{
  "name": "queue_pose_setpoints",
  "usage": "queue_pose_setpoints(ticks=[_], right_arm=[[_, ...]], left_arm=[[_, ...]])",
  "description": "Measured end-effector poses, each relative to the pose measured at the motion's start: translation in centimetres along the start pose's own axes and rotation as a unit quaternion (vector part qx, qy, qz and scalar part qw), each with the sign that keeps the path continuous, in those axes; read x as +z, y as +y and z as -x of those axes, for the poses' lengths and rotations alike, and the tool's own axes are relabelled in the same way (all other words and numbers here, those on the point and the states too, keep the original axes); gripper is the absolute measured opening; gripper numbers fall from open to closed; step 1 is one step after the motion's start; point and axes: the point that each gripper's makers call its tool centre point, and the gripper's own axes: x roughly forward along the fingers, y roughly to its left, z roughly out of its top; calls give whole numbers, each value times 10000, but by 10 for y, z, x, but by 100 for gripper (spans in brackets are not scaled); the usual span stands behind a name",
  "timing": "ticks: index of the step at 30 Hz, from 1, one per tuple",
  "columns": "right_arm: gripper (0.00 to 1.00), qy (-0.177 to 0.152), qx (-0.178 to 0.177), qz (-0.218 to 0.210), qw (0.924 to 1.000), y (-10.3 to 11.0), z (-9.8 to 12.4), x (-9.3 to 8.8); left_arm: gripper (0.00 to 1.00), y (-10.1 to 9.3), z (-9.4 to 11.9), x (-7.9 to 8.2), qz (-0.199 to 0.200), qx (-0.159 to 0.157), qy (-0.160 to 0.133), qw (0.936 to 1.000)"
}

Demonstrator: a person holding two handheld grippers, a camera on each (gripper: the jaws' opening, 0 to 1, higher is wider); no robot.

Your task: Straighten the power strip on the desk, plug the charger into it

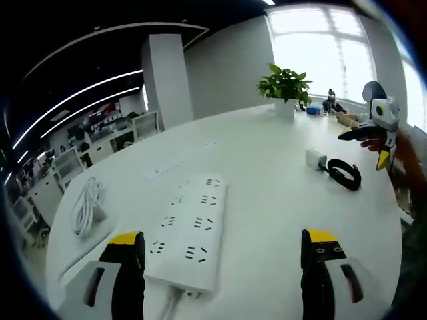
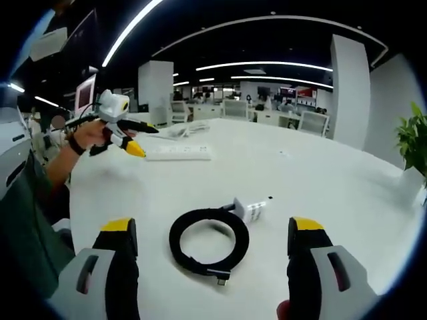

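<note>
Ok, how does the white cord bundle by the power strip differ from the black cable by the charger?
The white cord bundle is gathered into a long loose hank; the black cable is wound in a neat round coil. The white bundle lies apart from the power strip, while the black coil lies right against the charger. Both lie flat on the white table, and neither tool touches them.

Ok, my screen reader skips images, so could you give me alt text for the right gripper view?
An open right gripper hovers over a white desk, just short of a coiled black cable joined to a white charger. Beyond, the left gripper hangs near a white power strip.
</note>
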Motion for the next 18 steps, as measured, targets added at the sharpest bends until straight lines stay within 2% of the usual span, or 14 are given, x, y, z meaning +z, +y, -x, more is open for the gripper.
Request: queue_pose_setpoints(ticks=[8, 18], right_arm=[[93, -29, -36, -35, 10000, -5, -1, 2], [93, 24, -6, -105, 9999, -3, -3, -6]], left_arm=[[99, 6, -3, -1, -167, 46, 152, 9997], [99, 13, -11, 6, -302, 13, 248, 9992]])
